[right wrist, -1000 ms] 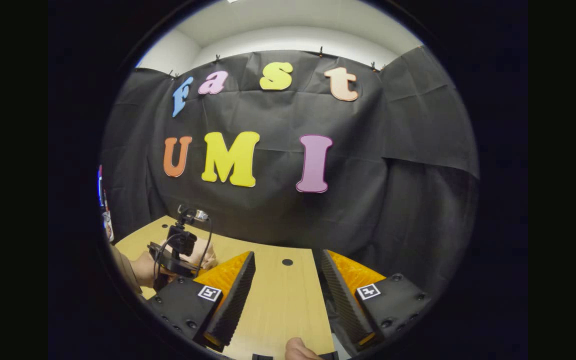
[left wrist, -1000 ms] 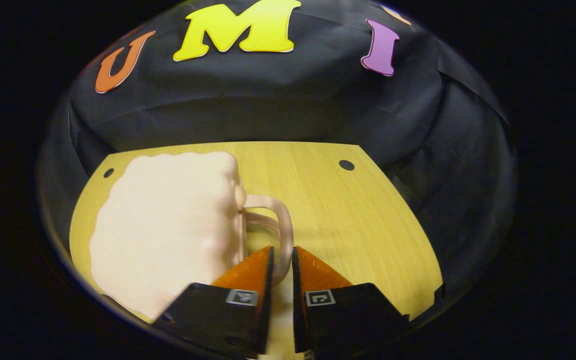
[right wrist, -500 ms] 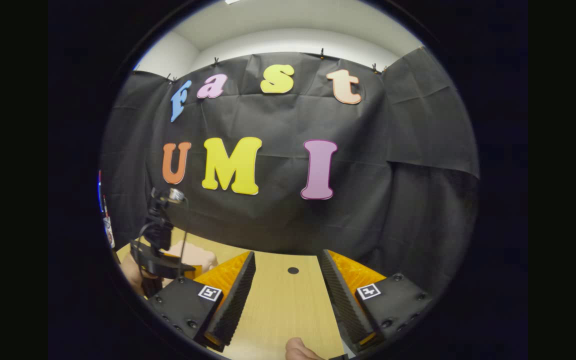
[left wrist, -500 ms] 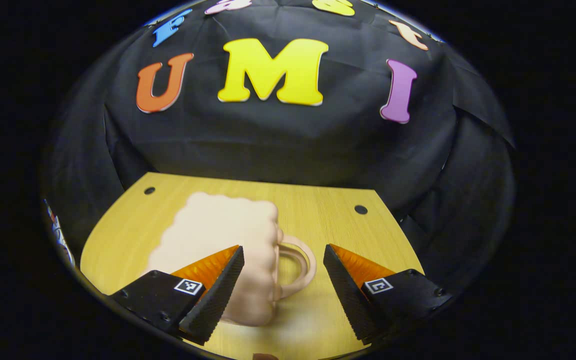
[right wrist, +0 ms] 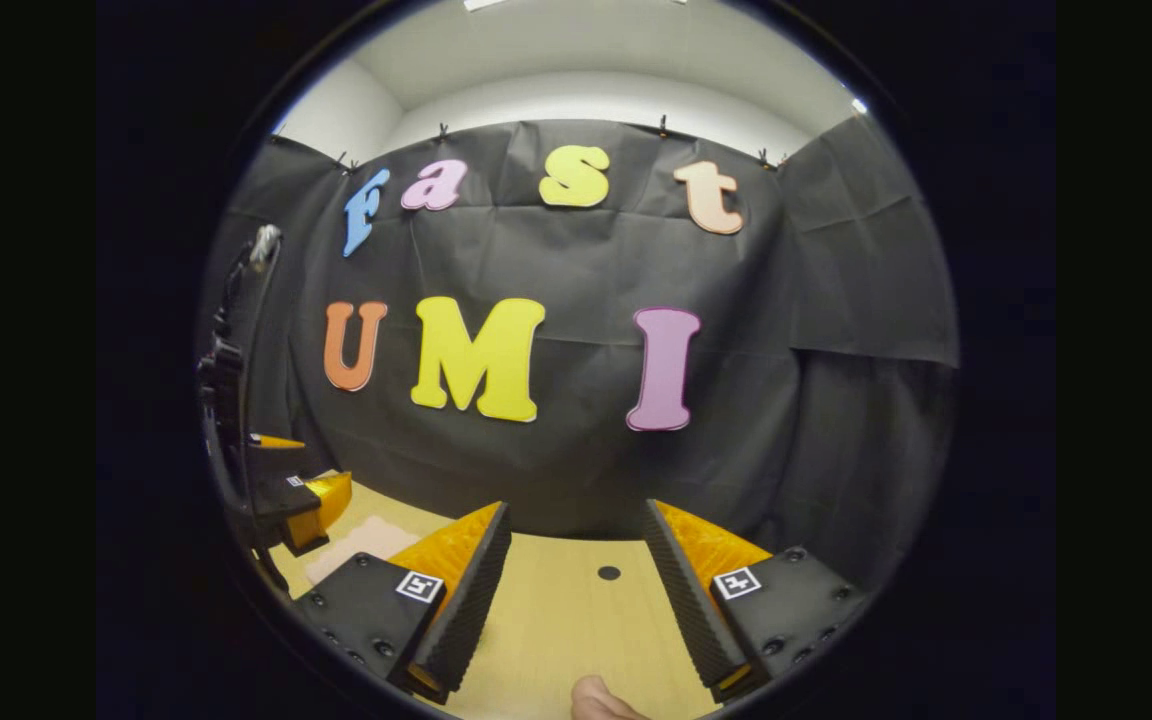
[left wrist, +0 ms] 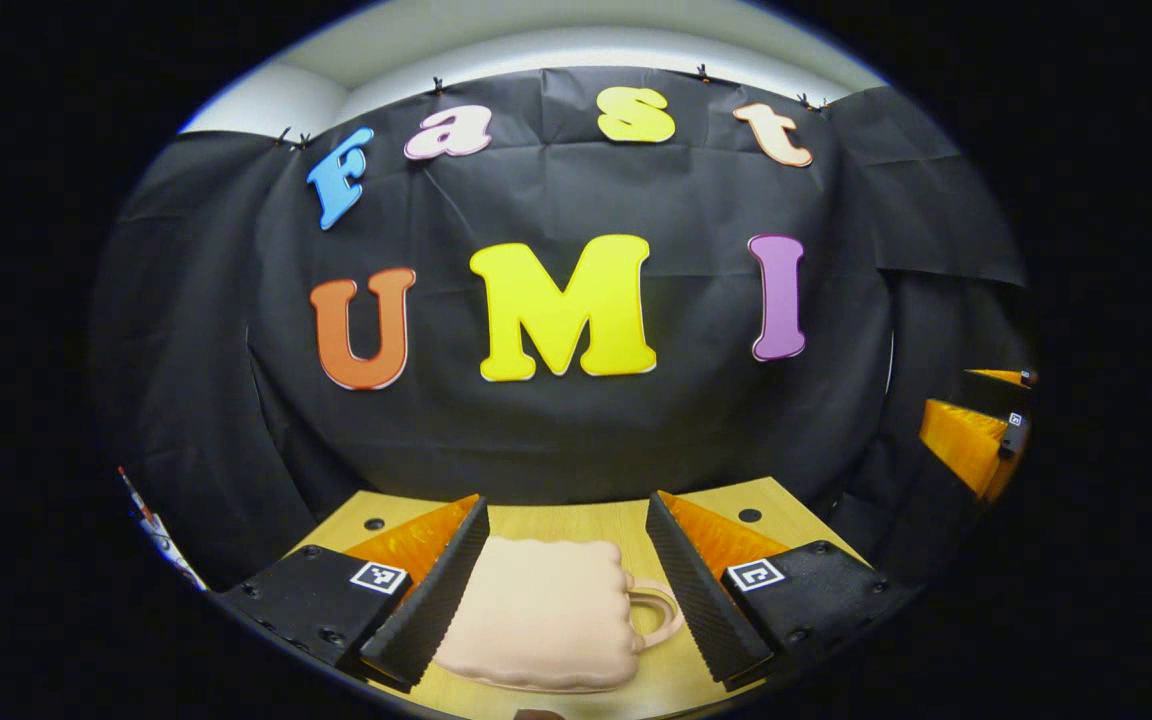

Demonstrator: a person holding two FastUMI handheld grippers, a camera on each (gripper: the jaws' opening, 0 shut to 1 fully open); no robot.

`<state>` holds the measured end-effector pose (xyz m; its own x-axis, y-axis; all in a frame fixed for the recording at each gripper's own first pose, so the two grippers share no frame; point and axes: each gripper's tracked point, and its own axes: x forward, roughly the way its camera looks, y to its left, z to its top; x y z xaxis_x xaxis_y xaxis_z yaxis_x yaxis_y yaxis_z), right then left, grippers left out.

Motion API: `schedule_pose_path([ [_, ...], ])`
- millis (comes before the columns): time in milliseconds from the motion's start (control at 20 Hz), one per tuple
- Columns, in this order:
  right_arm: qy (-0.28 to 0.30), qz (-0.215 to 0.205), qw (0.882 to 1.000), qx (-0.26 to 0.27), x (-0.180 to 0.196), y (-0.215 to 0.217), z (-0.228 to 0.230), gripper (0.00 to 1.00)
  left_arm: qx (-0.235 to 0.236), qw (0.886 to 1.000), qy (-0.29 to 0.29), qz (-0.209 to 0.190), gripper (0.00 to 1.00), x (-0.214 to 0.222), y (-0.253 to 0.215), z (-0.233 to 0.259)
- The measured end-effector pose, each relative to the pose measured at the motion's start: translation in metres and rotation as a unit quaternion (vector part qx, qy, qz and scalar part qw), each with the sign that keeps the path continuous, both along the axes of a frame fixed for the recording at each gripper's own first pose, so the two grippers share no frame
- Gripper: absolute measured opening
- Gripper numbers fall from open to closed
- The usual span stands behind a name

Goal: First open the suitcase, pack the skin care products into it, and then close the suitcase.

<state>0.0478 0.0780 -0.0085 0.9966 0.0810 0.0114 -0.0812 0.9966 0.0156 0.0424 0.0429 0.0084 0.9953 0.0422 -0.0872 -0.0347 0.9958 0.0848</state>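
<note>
jaws on both grippers stand apart and hold nothing. between the left gripper fingers, lower down, the peach suitcase lies shut and flat on the tabletop, its handle on the side nearer the right gripper, which hangs well apart from the suitcase over bare wood. no skin care products can be seen, so packing looks done and the case closed. likely only a check that the lid is seated remains.
</note>
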Motion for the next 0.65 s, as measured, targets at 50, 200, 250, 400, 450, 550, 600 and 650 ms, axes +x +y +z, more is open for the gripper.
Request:
schedule_pose_path([
  [50, 0.002, 0.004, 1.0, -0.001, 0.002, 0.008, 0.002, 0.8, -0.002, 1.0, -0.007, 0.001, 1.0, 0.0, 0.004, 0.006],
  [200, 0.002, 0.017, 1.0, -0.011, 0.008, 0.029, 0.006, 0.79, -0.025, 0.999, -0.019, 0.005, 1.0, -0.004, 0.013, 0.013],
  [250, -0.003, 0.017, 1.0, -0.015, 0.009, 0.033, 0.009, 0.8, -0.029, 0.999, -0.023, 0.008, 1.0, -0.005, 0.016, 0.016],
  [400, -0.007, 0.028, 1.0, -0.008, 0.008, 0.044, 0.014, 0.79, -0.033, 0.999, -0.024, 0.012, 1.0, -0.001, 0.019, 0.016],
  [450, -0.007, 0.029, 1.0, -0.009, 0.009, 0.046, 0.013, 0.79, -0.033, 0.999, -0.024, 0.012, 1.0, -0.001, 0.02, 0.017],
  [550, -0.005, 0.029, 1.0, -0.008, 0.009, 0.046, 0.014, 0.8, -0.034, 0.999, -0.026, 0.013, 1.0, -0.001, 0.019, 0.02],
  [600, -0.004, 0.03, 1.0, -0.006, 0.011, 0.048, 0.014, 0.8, -0.034, 0.999, -0.025, 0.011, 1.0, -0.001, 0.018, 0.02],
  [650, -0.003, 0.031, 1.0, -0.002, 0.011, 0.049, 0.015, 0.79, -0.03, 0.999, -0.026, 0.01, 1.0, -0.002, 0.018, 0.021],
])
